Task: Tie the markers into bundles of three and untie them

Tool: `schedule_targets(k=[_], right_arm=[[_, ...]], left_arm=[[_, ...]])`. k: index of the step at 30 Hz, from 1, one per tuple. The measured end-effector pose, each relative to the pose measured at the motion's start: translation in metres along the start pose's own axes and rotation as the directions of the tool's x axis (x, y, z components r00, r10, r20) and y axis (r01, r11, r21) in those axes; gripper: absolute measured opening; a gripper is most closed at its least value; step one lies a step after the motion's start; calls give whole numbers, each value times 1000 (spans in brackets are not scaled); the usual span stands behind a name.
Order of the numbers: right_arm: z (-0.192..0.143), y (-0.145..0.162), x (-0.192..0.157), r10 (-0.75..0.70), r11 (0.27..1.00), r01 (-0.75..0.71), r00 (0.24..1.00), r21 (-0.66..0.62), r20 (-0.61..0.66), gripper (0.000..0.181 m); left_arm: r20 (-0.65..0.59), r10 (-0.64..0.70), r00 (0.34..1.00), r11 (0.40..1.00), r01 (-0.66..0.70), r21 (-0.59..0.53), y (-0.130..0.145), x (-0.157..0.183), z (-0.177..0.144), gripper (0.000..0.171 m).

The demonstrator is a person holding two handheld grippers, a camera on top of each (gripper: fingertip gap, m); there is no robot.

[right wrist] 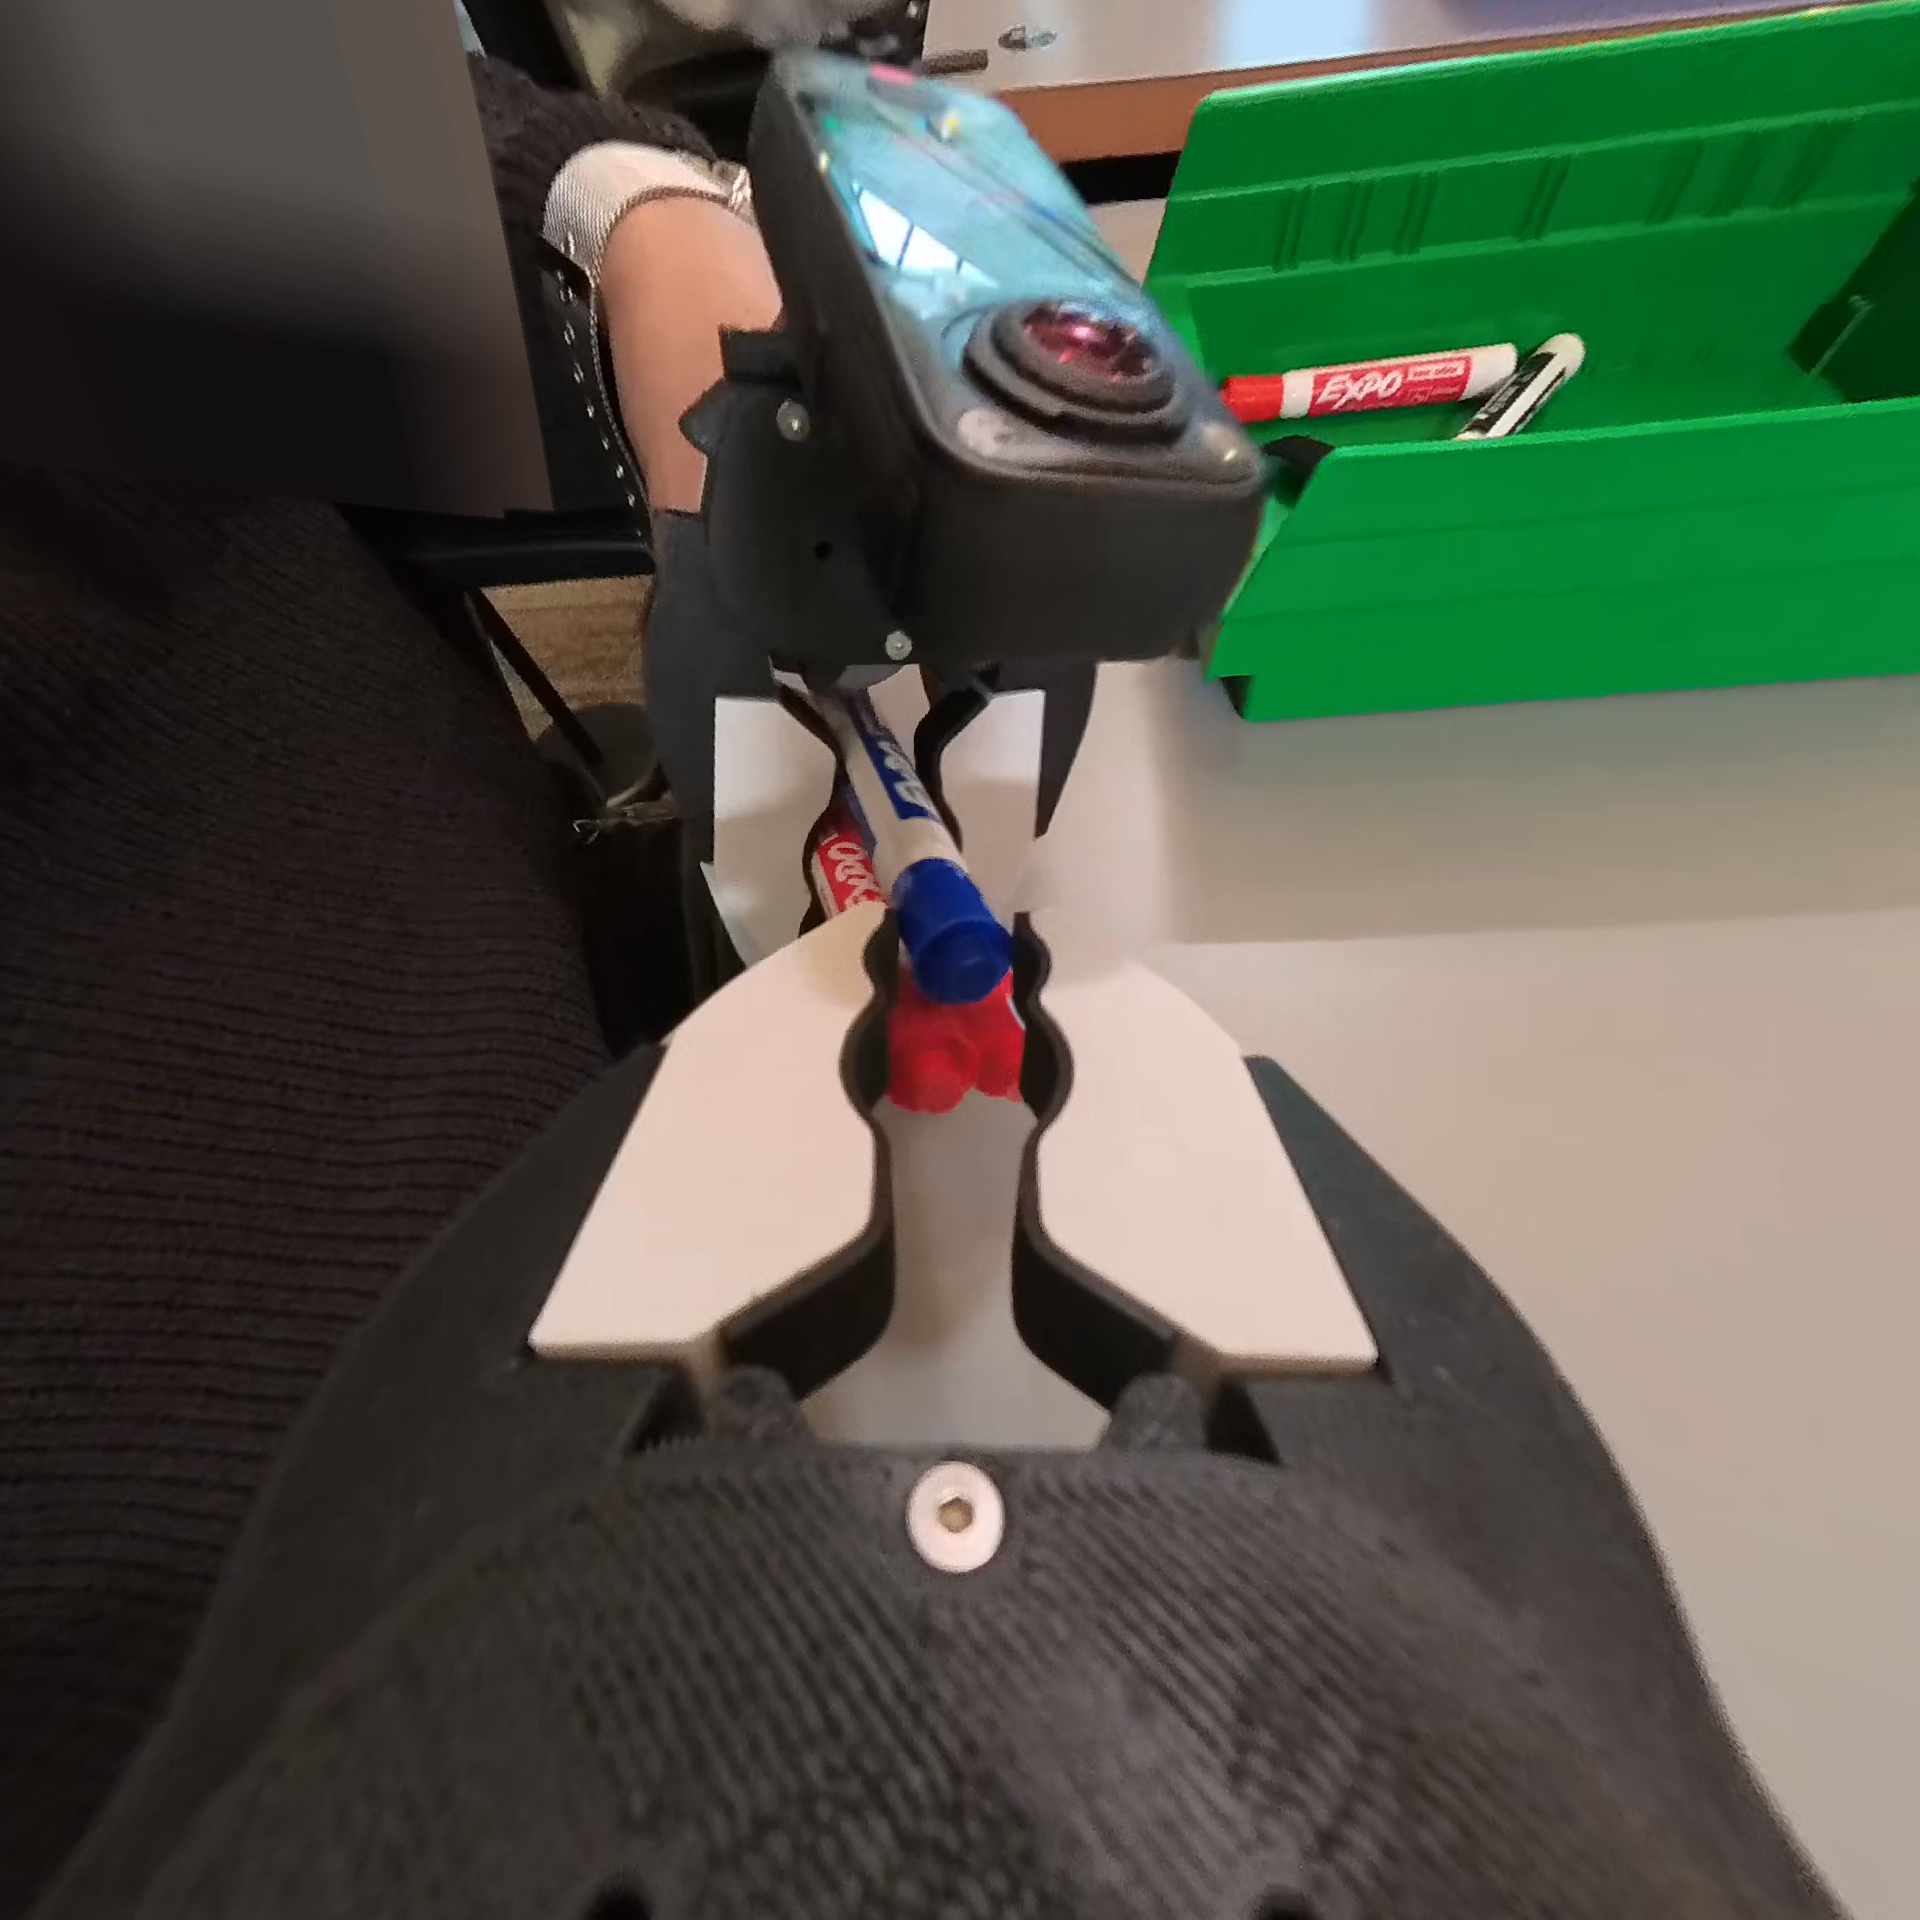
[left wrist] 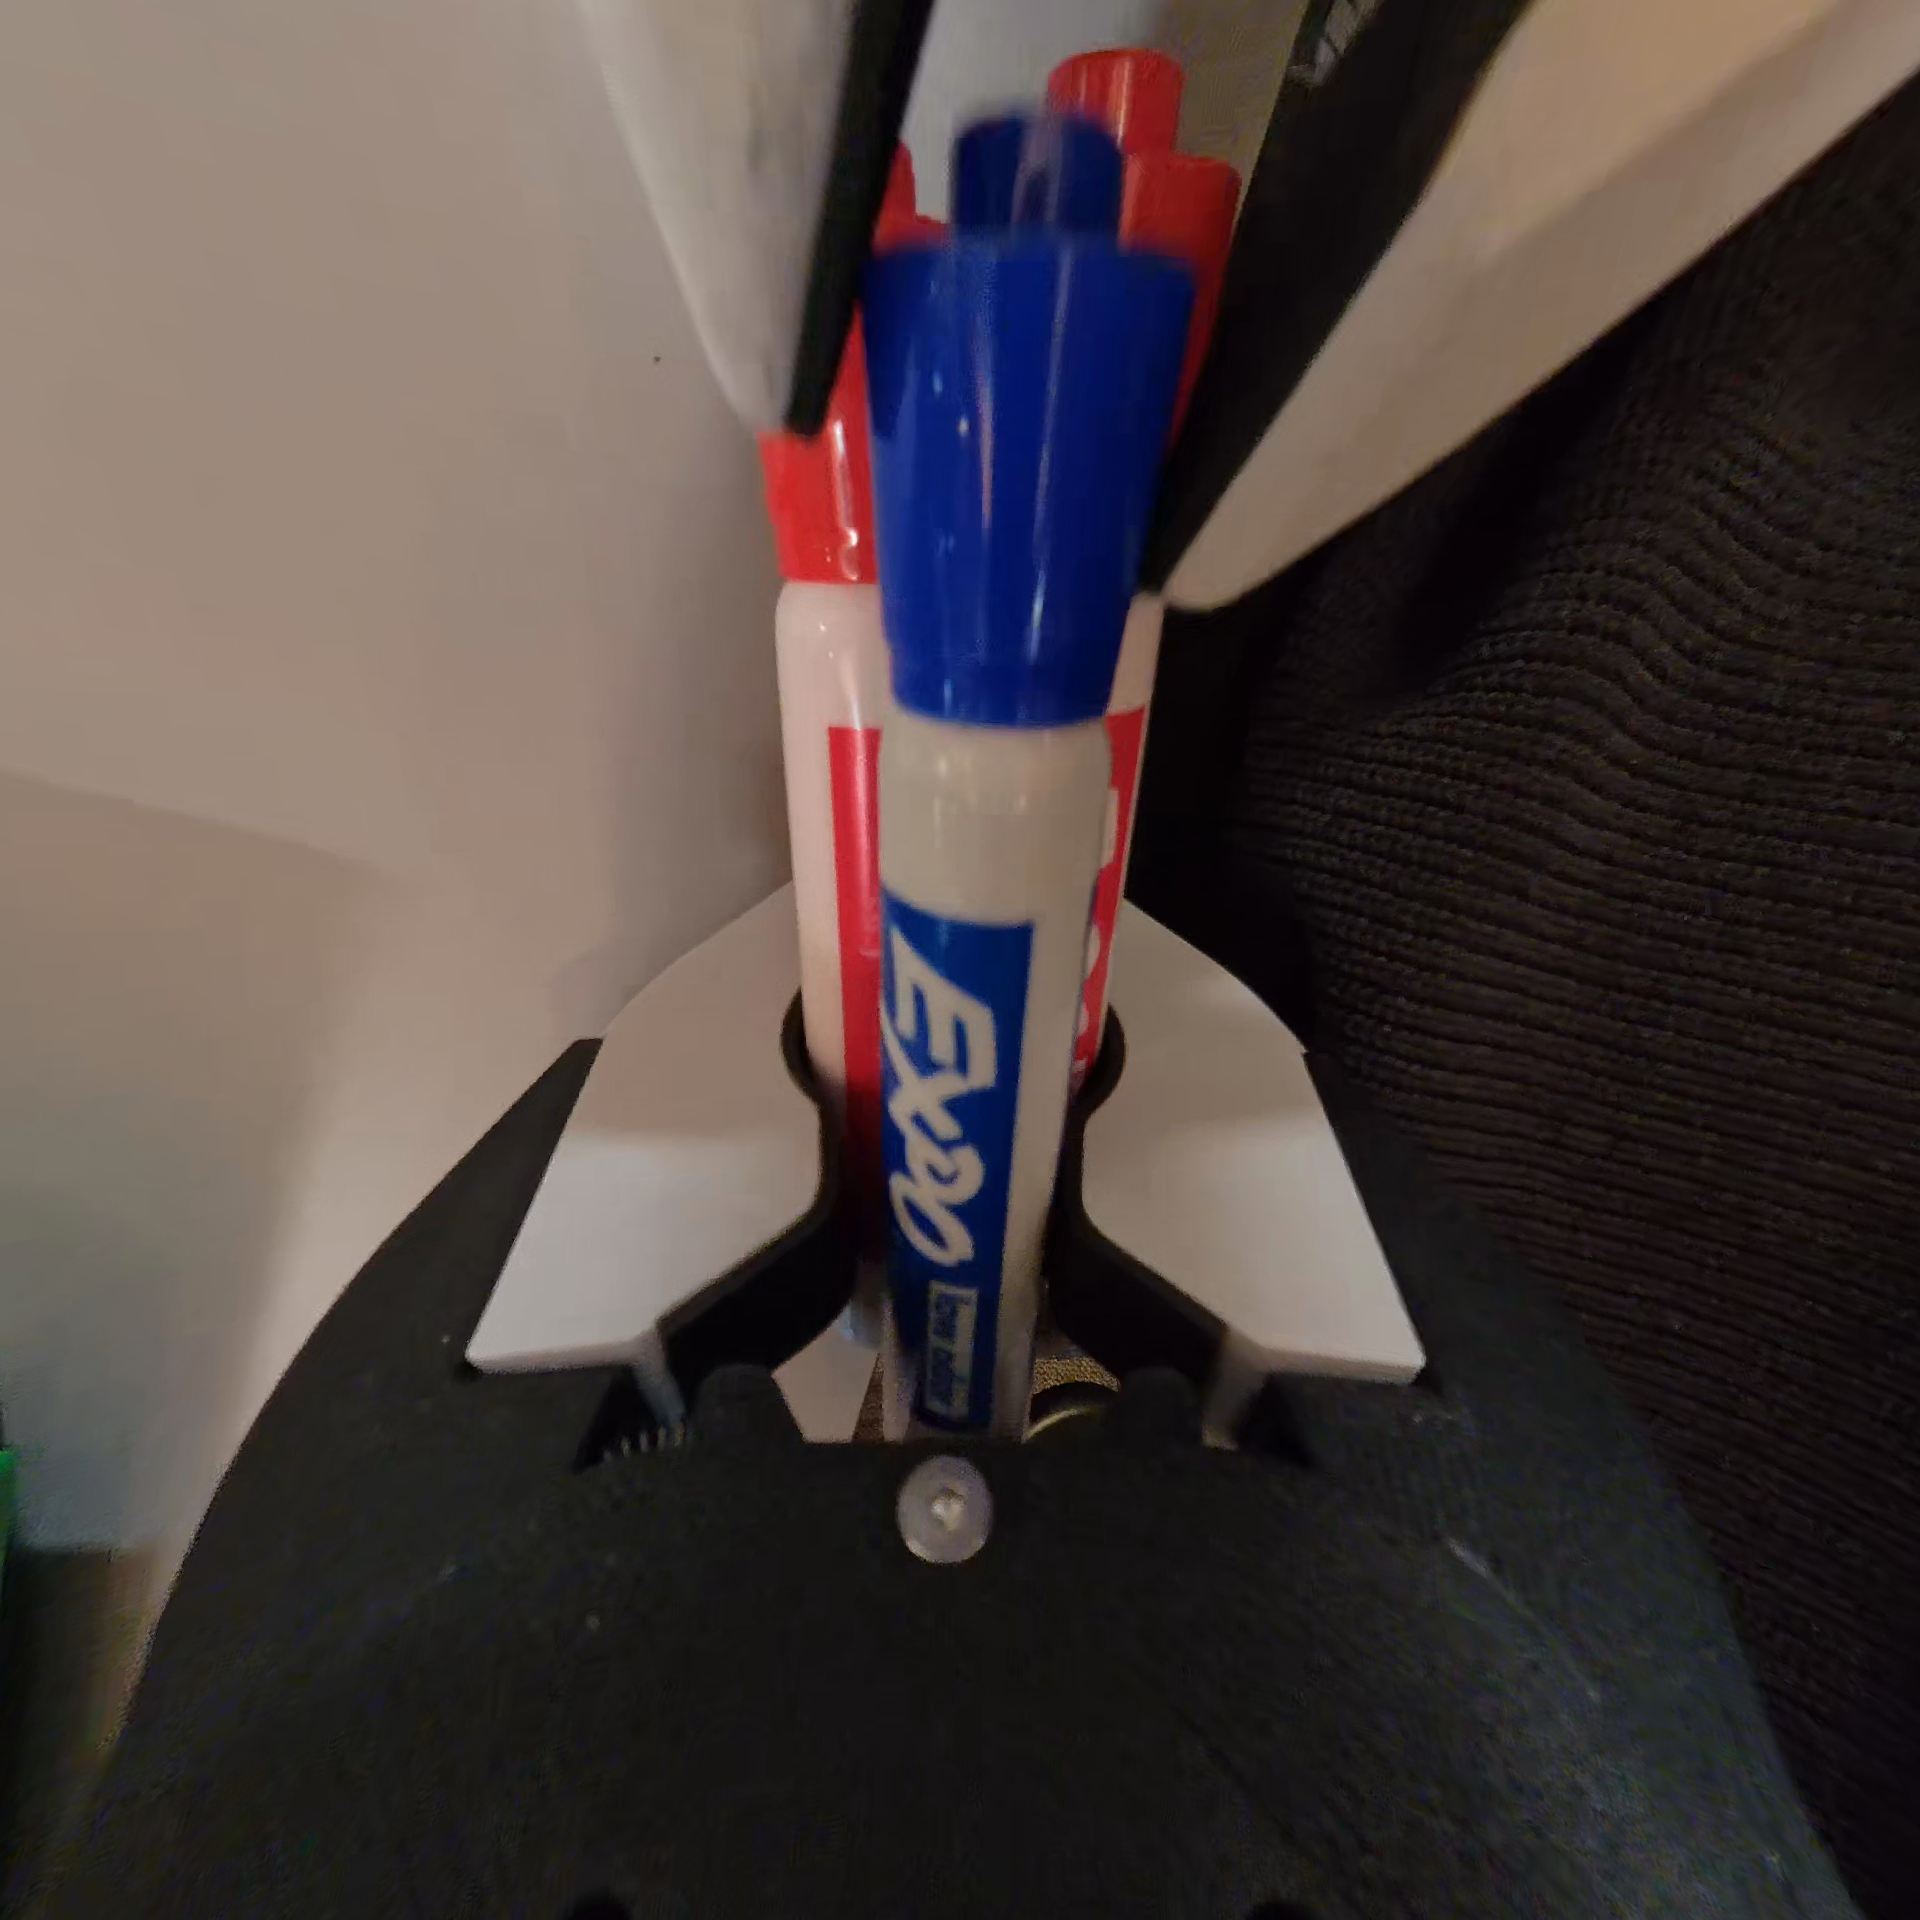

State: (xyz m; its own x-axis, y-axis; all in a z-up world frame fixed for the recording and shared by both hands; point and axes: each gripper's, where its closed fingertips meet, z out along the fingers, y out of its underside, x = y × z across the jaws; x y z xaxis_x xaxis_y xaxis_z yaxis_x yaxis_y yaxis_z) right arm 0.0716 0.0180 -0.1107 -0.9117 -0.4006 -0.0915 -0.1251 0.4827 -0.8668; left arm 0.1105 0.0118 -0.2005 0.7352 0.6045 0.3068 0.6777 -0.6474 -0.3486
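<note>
Fingers of left gripper (left wrist: 951,1039) clenched on marker bundle (left wrist: 987,644), its caps gripped by right gripper (right wrist: 951,997); green bin (right wrist: 1558,540) sits nearby.

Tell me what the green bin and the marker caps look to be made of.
Green bin: apparently moulded plastic, semi-gloss, judging by its ribbed walls and even colour. Blue marker cap and red marker caps: likely hard glossy plastic, with fluted ridges and bright highlights.
</note>
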Motion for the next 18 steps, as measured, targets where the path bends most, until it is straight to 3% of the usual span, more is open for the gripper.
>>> schedule_targets(k=[18], right_arm=[[-2, 6, 0, -5, 1000, 5, 1000, -10, 3, 21]], left_arm=[[89, 29, 996, 999, -25, -42, 5, -6, -2, 46]])
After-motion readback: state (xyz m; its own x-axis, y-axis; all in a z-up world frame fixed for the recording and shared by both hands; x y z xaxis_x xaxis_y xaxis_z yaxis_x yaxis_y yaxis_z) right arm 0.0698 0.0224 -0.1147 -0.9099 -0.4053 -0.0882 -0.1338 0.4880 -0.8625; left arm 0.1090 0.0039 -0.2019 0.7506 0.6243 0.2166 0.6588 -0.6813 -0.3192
